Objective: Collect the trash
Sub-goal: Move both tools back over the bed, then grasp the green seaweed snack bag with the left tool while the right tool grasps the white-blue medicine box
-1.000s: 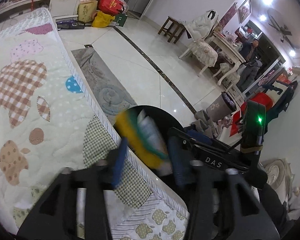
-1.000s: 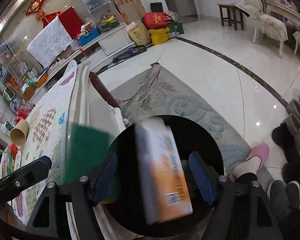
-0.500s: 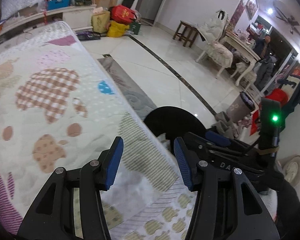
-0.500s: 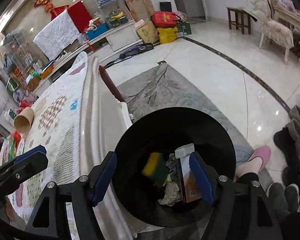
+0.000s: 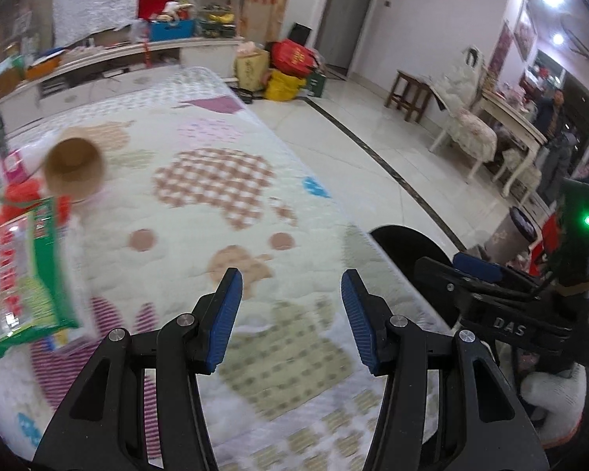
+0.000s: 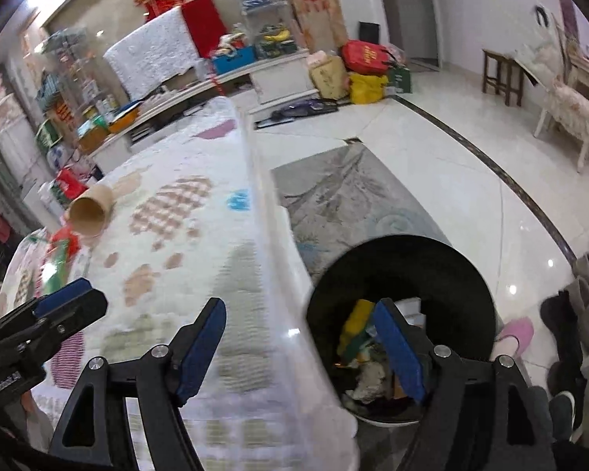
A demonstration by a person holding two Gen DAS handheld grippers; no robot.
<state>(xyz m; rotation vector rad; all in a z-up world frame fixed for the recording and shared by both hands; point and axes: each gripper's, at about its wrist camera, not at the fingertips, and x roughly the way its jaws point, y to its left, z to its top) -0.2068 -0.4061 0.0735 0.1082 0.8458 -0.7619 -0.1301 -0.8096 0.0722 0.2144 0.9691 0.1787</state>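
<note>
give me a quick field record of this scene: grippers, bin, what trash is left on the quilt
left gripper: open, nothing between the jaws, over the quilt
right gripper: open, empty, jaws have just widened, at the quilt's edge
bin: black, on the floor beside the quilt, holding dropped trash
paper cup: on its side on the quilt
green packet: near the cup

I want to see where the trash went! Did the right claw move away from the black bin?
Yes. The right claw has swung from over the black bin toward the quilted bed. Its jaws, just opening wider, are empty.

Black claw [image 5: 290, 314], ribbed blue pads [image 5: 225, 314]
</note>
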